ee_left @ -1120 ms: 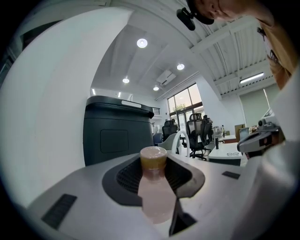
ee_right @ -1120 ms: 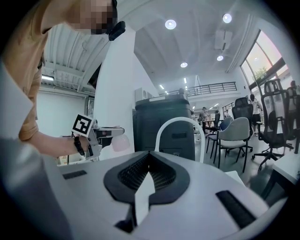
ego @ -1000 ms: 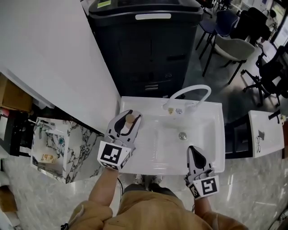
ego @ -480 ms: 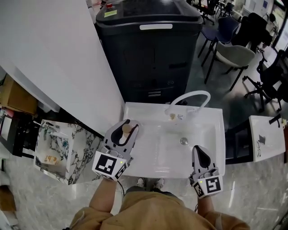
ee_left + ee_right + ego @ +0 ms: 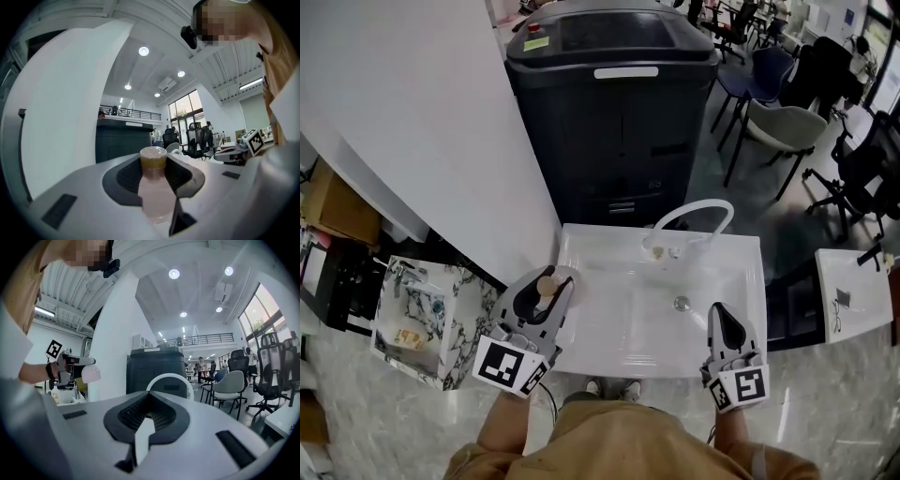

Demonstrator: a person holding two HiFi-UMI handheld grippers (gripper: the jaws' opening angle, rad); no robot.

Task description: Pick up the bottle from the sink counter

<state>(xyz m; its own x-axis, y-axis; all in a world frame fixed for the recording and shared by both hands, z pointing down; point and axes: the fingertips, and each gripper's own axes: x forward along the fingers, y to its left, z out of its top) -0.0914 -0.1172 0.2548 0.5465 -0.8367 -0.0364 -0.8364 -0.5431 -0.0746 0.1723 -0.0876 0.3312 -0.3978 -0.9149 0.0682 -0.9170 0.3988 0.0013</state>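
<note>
The bottle [image 5: 547, 287] is pale pink with a tan cap, and my left gripper [image 5: 546, 277] is shut on it. It hangs upright above the left front corner of the white sink counter [image 5: 591, 251]. In the left gripper view the black pads clamp the bottle [image 5: 154, 192] just under its cap, in my left gripper [image 5: 153, 161]. My right gripper [image 5: 718, 313] hovers over the sink's front right edge, shut with nothing in it. The right gripper view shows my right gripper [image 5: 149, 400] with its pads together, and far left the held bottle [image 5: 90, 373].
A white arched faucet [image 5: 694, 216] stands at the back of the sink basin, with a drain [image 5: 681, 303] below it. A tall black bin [image 5: 609, 103] stands behind the sink and a white wall [image 5: 422, 122] to its left. A marble-patterned stand [image 5: 427, 314] is at left, chairs [image 5: 778, 112] at right.
My left gripper has lifted the bottle off the counter and drawn it back toward the person, down and left in the head view. The right gripper has risen a little.
</note>
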